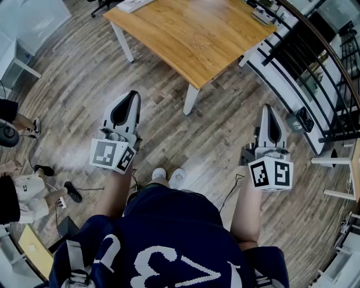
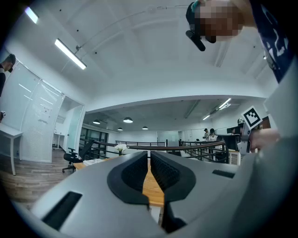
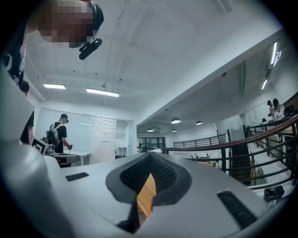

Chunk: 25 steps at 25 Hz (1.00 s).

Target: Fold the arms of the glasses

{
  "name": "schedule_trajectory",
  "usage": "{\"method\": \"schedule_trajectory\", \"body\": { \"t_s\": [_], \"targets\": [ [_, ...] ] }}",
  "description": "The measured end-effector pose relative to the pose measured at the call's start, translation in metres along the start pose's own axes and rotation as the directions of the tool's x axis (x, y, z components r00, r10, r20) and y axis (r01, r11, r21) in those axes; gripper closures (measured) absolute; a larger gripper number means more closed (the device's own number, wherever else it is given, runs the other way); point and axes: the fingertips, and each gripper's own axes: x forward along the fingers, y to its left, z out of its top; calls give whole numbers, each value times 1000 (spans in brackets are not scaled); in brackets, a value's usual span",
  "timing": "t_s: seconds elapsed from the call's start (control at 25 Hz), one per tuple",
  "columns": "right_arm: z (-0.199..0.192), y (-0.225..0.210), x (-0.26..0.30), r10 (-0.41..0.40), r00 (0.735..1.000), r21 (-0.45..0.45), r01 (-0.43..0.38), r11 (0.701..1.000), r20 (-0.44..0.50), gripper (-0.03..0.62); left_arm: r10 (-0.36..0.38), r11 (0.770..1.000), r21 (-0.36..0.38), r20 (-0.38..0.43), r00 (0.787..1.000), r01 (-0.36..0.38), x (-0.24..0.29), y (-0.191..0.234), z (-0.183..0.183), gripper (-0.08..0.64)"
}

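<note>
1. Person is standing on wood-plank floor point(image 1: 225, 132) and looking steeply down. White shoes point(image 1: 168, 175) are showing past a dark blue shirt point(image 1: 169, 242) w/ white print.
2. L gripper point(image 1: 134, 94) is pointing fwd, roughly level, over the floor at head view's left. Its marker cube point(image 1: 111, 156) is facing the cam.
3. L gripper view: L gripper point(image 2: 149, 153) jaws are sitting all but together, w/ only a thin slit btwn the black ribbed pads point(image 2: 132, 172). Nothing is in the slit. Orange tabletop is showing through it.
4. R gripper point(image 1: 266, 107) is pointing fwd at head view's right, w/ its marker cube point(image 1: 270, 173) nearest the body.
5. R gripper view: R gripper point(image 3: 150, 157) jaws are sitting together, tips meeting at the top, clamping nothing. A sliver of wood is showing lower down btwn the pads point(image 3: 163, 174).
6. Glasses: can't locate them. No view is showing them, and neither gripper is holding anything.
7. Wooden table point(image 1: 197, 34) w/ white legs is standing ahead, well apart from both gripper tips. A white flat item point(image 1: 132, 4) is lying at its far-left corner, too small to ID.
8. Black railing point(image 1: 315, 62) is running along head view's right edge.
9. Bkgd: a person w/ backpack point(image 3: 59, 132) is standing at a white desk in R gripper view. An office chair point(image 2: 72, 158) and white flowers point(image 2: 121, 147) are showing in L gripper view, under ceiling strip lights point(image 2: 70, 53).
</note>
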Motion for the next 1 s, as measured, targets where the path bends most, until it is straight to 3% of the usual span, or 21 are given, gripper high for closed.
{"method": "schedule_trajectory", "body": {
  "t_s": [0.44,0.64,1.0],
  "targets": [
    [2,18,-16,44,999,-9,-44,999,7,568,-18,1000,6,-3,1000,18,-11,-14,5,529],
    [3,23,-3,85,996,41,-86,995,31,566,-6,1000,11,-4,1000,6,-11,-8,8,529],
    [-4,22,34,102,994,44,-103,994,32,566,15,1000,8,-19,1000,-15,11,16,-3,529]
  ]
}}
